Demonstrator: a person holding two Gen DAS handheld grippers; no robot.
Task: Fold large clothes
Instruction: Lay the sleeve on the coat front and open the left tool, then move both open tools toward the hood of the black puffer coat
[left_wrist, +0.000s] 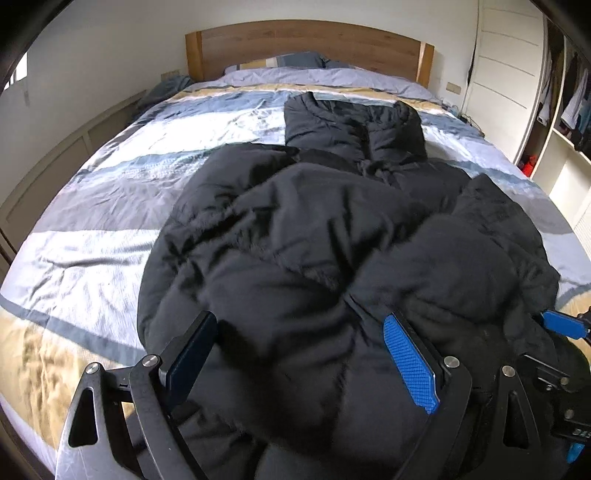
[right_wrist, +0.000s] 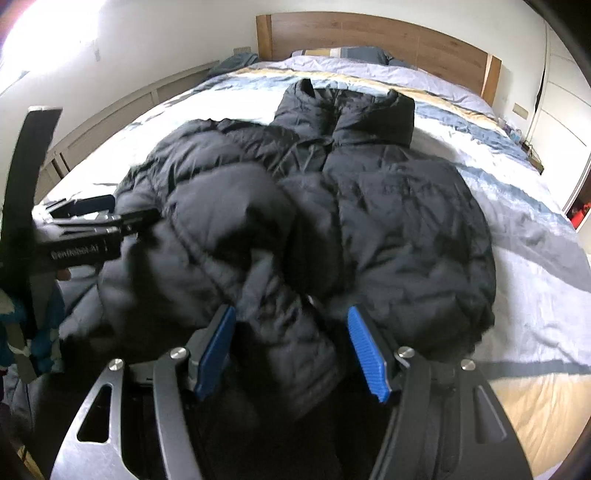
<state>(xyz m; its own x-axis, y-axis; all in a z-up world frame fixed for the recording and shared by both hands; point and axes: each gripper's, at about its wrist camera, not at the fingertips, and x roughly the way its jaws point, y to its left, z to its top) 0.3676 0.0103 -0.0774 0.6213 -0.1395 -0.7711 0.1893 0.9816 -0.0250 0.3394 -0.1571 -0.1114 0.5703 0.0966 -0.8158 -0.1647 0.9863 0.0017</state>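
Observation:
A black puffer jacket lies front up on the bed, its hood toward the headboard and its sleeves folded across the body. My left gripper hangs open and wide over the jacket's near left part, with padded cloth under and between its fingers. Beside it, my right gripper straddles a bunched fold near the hem, and its blue pad faces stay bare, so it is open. The right gripper's blue fingertip shows at the edge of the left wrist view. The left gripper's body shows in the right wrist view.
The bed carries a striped blue, white and tan duvet, with pillows against a wooden headboard. An open wardrobe with hanging clothes stands on the right. A teal patterned sleeve shows at the left.

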